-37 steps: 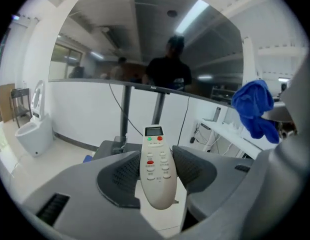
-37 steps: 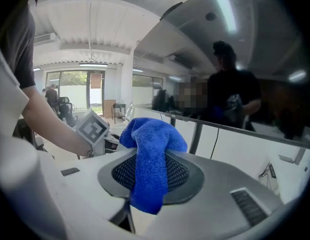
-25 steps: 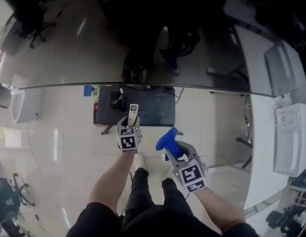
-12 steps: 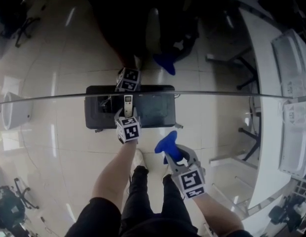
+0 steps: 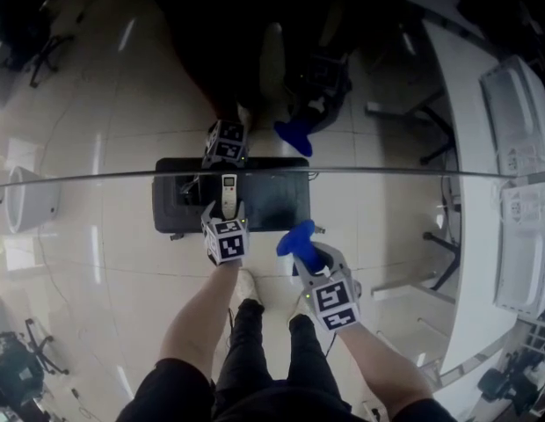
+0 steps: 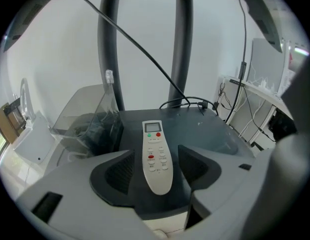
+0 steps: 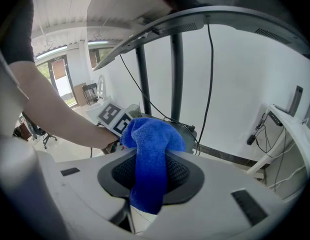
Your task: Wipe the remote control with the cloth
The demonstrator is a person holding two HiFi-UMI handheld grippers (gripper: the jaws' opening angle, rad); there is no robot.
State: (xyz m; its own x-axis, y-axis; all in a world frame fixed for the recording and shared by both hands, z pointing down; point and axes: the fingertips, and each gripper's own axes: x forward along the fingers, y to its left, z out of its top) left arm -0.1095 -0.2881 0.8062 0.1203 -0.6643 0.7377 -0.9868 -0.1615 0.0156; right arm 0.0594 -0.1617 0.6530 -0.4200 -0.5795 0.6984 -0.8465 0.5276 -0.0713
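Left gripper (image 6: 156, 164): jaws have just been opening and stand wide, pads clear of the remote control (image 6: 154, 134) lying between them on a black case (image 6: 215, 134). Clear plastic bin (image 6: 87, 119) just left of the remote control; cable (image 6: 187, 103) behind. Right gripper (image 7: 151, 176): clamped on the blue cloth (image 7: 150, 144), apart from the remote control. The pad gaps show in the left gripper view only; in the head view the marker cube (image 5: 225, 241) covers them.

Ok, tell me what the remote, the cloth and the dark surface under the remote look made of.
The remote: hard plastic, off-white, smooth with slight sheen, moulded buttons. The cloth: blue microfibre or terry, judging by fuzzy nap and soft drape. The dark surface: perhaps plastic or painted metal, matt grey; the look leaves it open.
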